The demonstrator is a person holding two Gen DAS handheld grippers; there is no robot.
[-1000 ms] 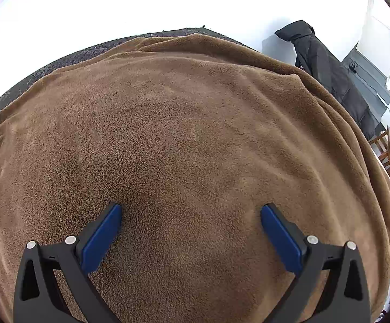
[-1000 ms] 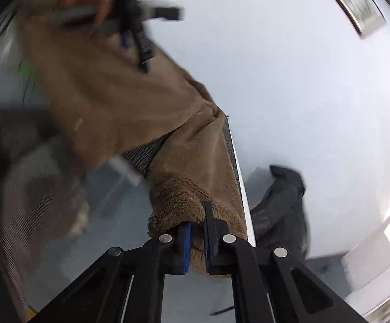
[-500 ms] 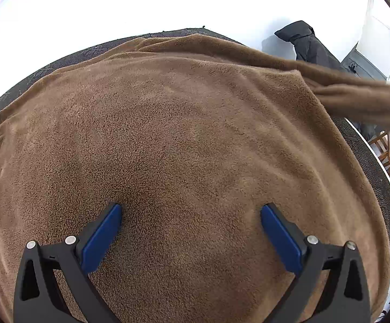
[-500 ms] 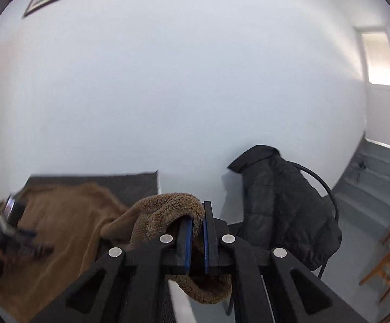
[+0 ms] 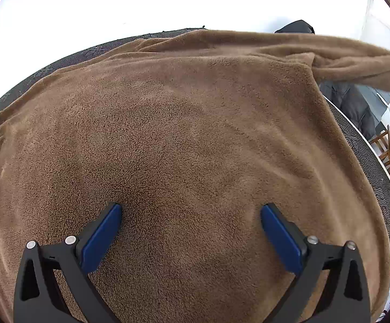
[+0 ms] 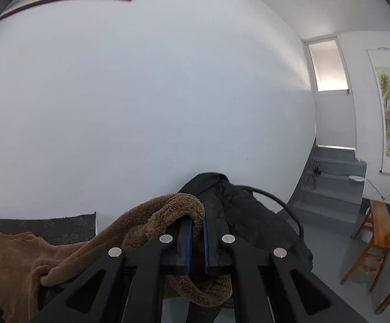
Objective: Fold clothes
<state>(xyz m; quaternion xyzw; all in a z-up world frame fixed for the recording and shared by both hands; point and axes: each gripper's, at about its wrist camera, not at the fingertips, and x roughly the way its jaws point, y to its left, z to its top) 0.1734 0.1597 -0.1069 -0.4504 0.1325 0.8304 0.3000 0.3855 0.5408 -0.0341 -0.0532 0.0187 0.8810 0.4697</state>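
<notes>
The left gripper [image 5: 191,219] sits at the bottom of its frame with its blue-padded fingers [image 5: 100,238] spread wide apart, the tips resting on or just above the brown fleece garment [image 5: 184,134] (contact cannot be confirmed from this angle). Nothing lies between the pads but the flat pile of the fabric. The garment fills most of the frame, spread across a dark patterned table [image 5: 367,158] whose rim shows along the upper left and the right side. At the upper right of the frame one part of the fleece is lifted off the table and stretches out of view at the right edge.

In the right wrist view, the right gripper [image 6: 196,228] at bottom centre has its pads pressed together on a rolled fold of the same brown fleece, which loops over the left finger and hangs below. From there the cloth trails to the lower left of the frame. Behind the fingers a black jacket [image 6: 251,223] rests against the white wall [image 6: 141,107], with wooden chairs [image 6: 378,245] at the right.
</notes>
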